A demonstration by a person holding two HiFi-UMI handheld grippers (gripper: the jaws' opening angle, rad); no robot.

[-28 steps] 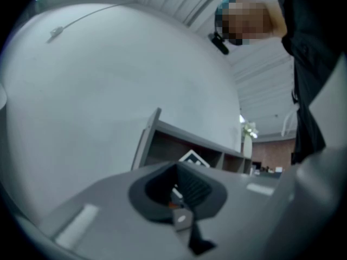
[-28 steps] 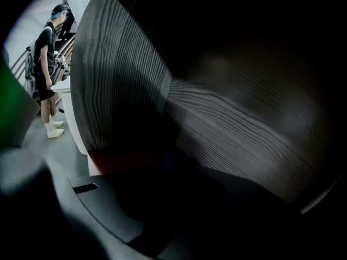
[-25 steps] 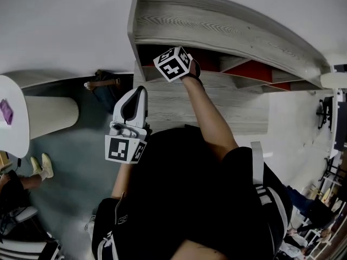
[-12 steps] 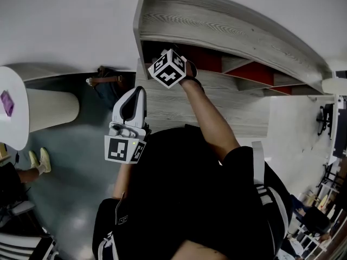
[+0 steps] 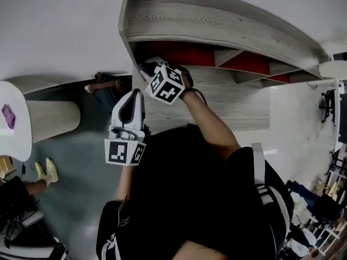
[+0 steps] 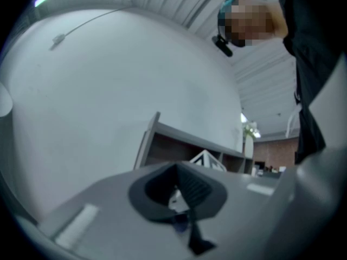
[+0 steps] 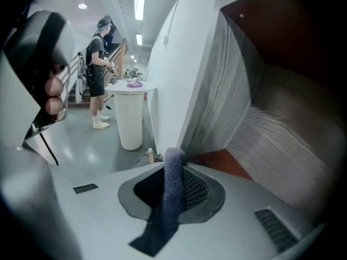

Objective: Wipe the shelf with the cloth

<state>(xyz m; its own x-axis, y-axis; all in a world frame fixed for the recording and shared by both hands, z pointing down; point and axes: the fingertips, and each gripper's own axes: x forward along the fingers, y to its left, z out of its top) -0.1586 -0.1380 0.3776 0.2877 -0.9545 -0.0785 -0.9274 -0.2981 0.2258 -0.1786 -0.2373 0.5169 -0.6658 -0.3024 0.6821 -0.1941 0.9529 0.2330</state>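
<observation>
The shelf (image 5: 217, 28) is grey wood with red back panels and stands against a white wall. My right gripper (image 5: 152, 69) reaches into its left end compartment, marker cube toward me. In the right gripper view the right gripper (image 7: 176, 180) is shut on a blue-grey cloth (image 7: 168, 215), right beside the shelf's left side panel (image 7: 217, 96) and grey shelf board (image 7: 282, 140). My left gripper (image 5: 135, 93) is held close to my body below the shelf, pointing up at it. Its jaws (image 6: 179, 196) look shut with nothing in them, and the shelf (image 6: 179, 150) shows beyond.
A white round pedestal table (image 5: 16, 118) with a purple thing (image 5: 6, 115) stands to the left. A person (image 7: 97, 75) stands by that table (image 7: 130, 112). A dark bag (image 5: 105, 85) lies on the floor by the shelf's left end. Someone's feet (image 5: 43, 169) are at far left.
My right gripper has moved left and a little lower with the cloth, toward the shelf's left end. The left gripper has stayed where it was.
</observation>
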